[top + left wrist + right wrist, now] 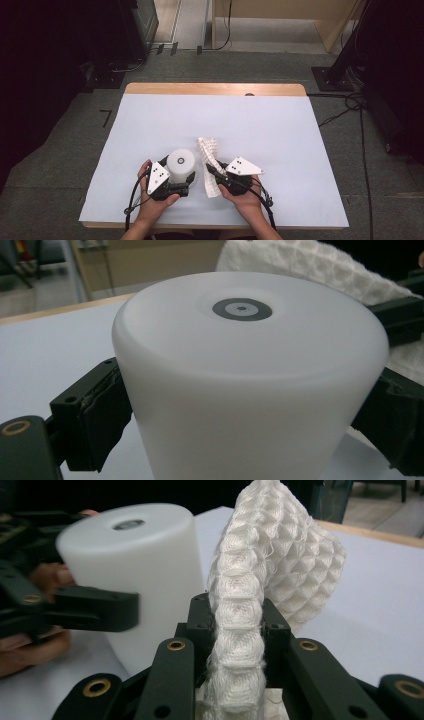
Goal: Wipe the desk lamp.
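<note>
A white upturned cup (181, 164) with a grey ring on its base stands on the white sheet near the front. My left gripper (189, 181) grips it from the left, with both pads against its sides (250, 430). The cup (250, 365) looms close in the left gripper view. Just right of it, a white waffle-weave cloth (208, 152) rises in a bent strip, with my right gripper (214, 172) shut on its lower part. In the right gripper view the cloth (272, 555) arches up from the clamped jaws (237, 630), beside the cup (135, 565).
The white sheet (260, 125) covers the table, with a wooden strip (215, 89) bare along the far edge. Cables (350, 107) and a black stand base (332, 77) lie on the floor to the right, dark equipment to the left.
</note>
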